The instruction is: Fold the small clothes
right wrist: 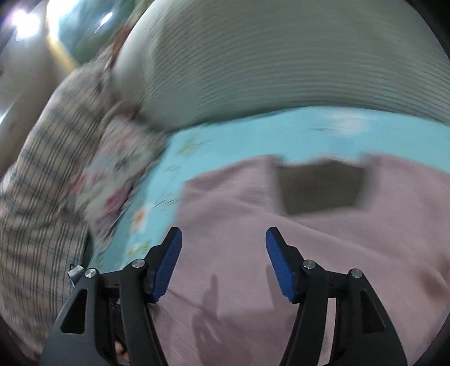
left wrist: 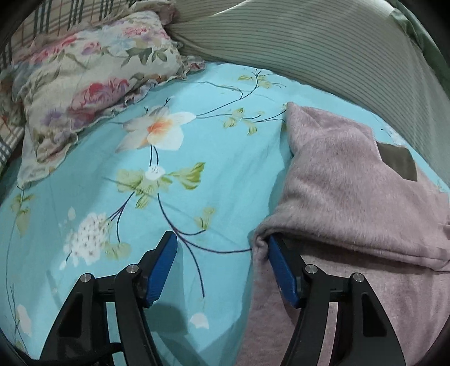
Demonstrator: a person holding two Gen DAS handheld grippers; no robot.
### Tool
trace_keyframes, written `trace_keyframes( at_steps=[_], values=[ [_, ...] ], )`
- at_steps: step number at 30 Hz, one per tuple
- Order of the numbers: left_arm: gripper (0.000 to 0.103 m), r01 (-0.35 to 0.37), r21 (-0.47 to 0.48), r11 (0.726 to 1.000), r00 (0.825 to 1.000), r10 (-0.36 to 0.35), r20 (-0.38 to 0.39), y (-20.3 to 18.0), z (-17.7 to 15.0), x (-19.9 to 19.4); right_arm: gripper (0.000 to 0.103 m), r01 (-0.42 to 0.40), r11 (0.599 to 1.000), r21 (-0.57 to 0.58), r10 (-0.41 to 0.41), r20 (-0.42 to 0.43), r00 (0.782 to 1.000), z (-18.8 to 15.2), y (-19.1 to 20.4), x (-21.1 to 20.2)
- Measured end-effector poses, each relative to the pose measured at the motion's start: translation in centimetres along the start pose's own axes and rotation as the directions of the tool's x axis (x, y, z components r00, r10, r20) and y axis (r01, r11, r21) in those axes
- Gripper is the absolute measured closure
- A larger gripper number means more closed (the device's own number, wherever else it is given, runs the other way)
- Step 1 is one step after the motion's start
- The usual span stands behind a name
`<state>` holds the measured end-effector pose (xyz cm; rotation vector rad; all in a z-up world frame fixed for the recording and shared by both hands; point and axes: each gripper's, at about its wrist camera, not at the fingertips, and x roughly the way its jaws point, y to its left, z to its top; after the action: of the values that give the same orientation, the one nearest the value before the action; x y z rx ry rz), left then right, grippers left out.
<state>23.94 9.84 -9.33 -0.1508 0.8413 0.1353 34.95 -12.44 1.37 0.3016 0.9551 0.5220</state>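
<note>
A fuzzy pink garment (left wrist: 343, 180) with a dark olive square patch (left wrist: 396, 160) lies partly folded on the turquoise floral bedsheet (left wrist: 168, 174). My left gripper (left wrist: 222, 245) is open at the garment's left edge. Its right finger (left wrist: 278, 267) sits under a folded flap of the cloth; its left finger is over bare sheet. In the blurred right wrist view, my right gripper (right wrist: 223, 239) is open and empty just above the pink garment (right wrist: 230, 202), with the patch (right wrist: 320, 188) ahead of it.
A floral pillow (left wrist: 92, 76) and a plaid cloth (left wrist: 56, 19) lie at the far left. A grey-green striped bolster (left wrist: 323, 48) runs along the back; it also shows in the right wrist view (right wrist: 267, 62). A plaid cloth (right wrist: 42, 183) is at the left there.
</note>
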Motion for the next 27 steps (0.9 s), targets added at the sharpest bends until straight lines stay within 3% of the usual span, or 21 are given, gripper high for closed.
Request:
trace_keyframes(
  at_steps=[2, 5, 9, 11, 12, 15, 16, 17, 20, 24, 26, 27],
  values=[
    [0.036, 0.021, -0.008, 1.0, 1.0, -0.021, -0.001, 0.3, -0.1, 0.1, 0.04, -0.03, 0.999, -0.04, 0.027, -0.091, 0.995, 2.6, 1.4, 4.4],
    [0.035, 0.044, -0.016, 0.999, 0.999, -0.044, -0.006, 0.5, 0.0, 0.4, 0.04, 0.028, 0.99, -0.141, -0.052, -0.171, 0.984, 4.8, 2.7, 9.2],
    [0.035, 0.058, -0.009, 0.998, 0.998, -0.058, -0.004, 0.3, 0.0, 0.5, 0.04, 0.052, 0.958, -0.283, -0.138, -0.295, 0.945, 5.1, 4.2, 15.3],
    [0.034, 0.063, -0.004, 0.998, 0.998, -0.063, -0.004, 0.2, 0.0, 0.6, 0.056, 0.081, 0.921, -0.382, -0.198, -0.279, 0.94, 4.4, 4.9, 16.4],
    [0.034, 0.063, 0.0, 0.998, 0.998, -0.063, -0.005, 0.2, 0.1, 0.7, 0.1, 0.079, 0.914, -0.398, -0.197, -0.264, 0.944, 4.3, 5.3, 16.5],
    [0.033, 0.055, 0.016, 0.998, 0.998, -0.055, -0.003, -0.1, 0.1, 0.9, 0.098, 0.083, 0.955, -0.286, -0.125, -0.131, 0.984, 5.7, 5.1, 15.0],
    [0.039, 0.051, 0.014, 0.999, 0.999, -0.051, 0.007, -0.1, 0.1, 0.8, 0.1, 0.08, 0.975, -0.205, -0.101, -0.091, 0.991, 6.3, 4.4, 14.8],
    [0.045, 0.051, 0.007, 0.999, 0.998, -0.052, 0.023, 0.0, 0.0, 0.7, 0.1, 0.074, 0.985, -0.156, -0.088, -0.081, 0.993, 6.4, 3.8, 15.1],
    [0.046, 0.059, -0.01, 0.998, 0.998, -0.058, 0.032, 0.3, 0.1, 0.7, 0.097, 0.035, 0.998, -0.05, -0.041, -0.114, 0.993, 5.6, 2.7, 16.5],
    [0.046, 0.086, -0.031, 0.996, 0.996, -0.085, 0.027, 0.9, 0.2, 0.6, 0.095, 0.018, 0.999, -0.036, -0.02, -0.058, 0.998, 3.8, 3.3, 11.7],
    [0.046, 0.114, -0.06, 0.992, 0.993, -0.112, 0.03, 1.6, 0.2, 0.3, 0.073, 0.034, 0.999, -0.029, -0.034, 0.024, 0.999, 2.2, 2.6, 6.4],
    [0.046, 0.127, -0.07, 0.989, 0.992, -0.126, 0.027, 1.9, 0.1, 0.1, 0.055, 0.058, 0.998, -0.016, -0.057, 0.076, 0.996, 1.0, 1.7, 3.1]
  ],
)
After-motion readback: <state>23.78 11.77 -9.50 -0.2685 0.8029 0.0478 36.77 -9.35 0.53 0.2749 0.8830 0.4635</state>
